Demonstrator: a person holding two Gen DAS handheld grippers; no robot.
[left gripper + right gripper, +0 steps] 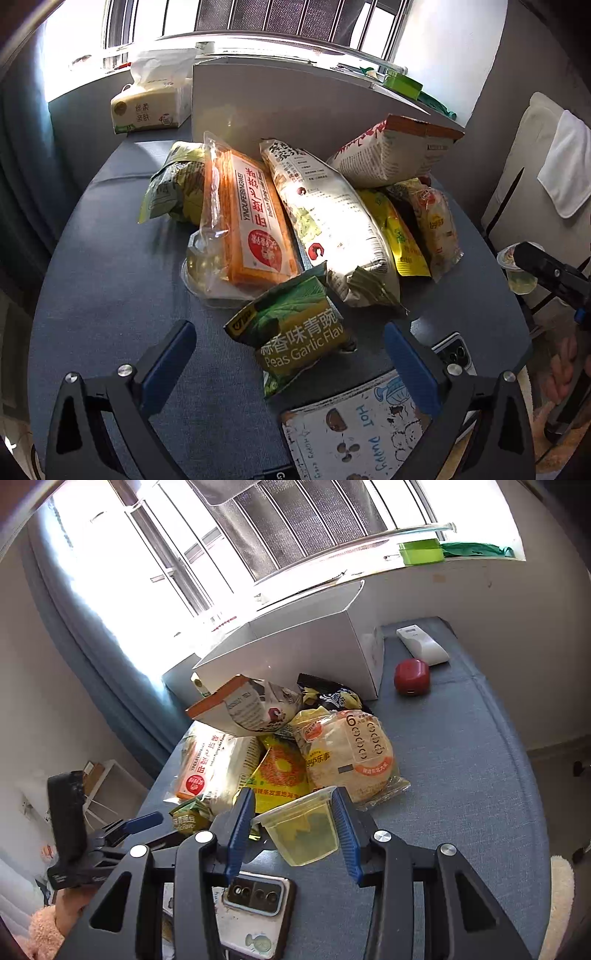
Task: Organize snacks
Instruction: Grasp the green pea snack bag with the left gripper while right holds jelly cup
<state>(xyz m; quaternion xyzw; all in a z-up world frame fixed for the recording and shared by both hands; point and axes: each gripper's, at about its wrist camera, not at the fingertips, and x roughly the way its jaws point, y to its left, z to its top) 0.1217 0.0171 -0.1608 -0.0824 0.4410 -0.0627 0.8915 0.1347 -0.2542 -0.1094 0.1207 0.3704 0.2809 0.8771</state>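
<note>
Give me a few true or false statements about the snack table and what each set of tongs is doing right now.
1. The right tongs grip a clear jelly cup. True.
2. The left tongs are shut on the pea bag. False: they are open, with the bag between the fingers.
3. A phone lies on the table. True.
4. The white box sits in front of the snack pile. False: it stands behind it, by the window.

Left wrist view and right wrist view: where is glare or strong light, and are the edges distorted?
Left wrist view: window blown out, sun patch on the white snack bag, fisheye bends the table. Right wrist view: window overexposed, jelly cup sharp, corners dark.
</note>
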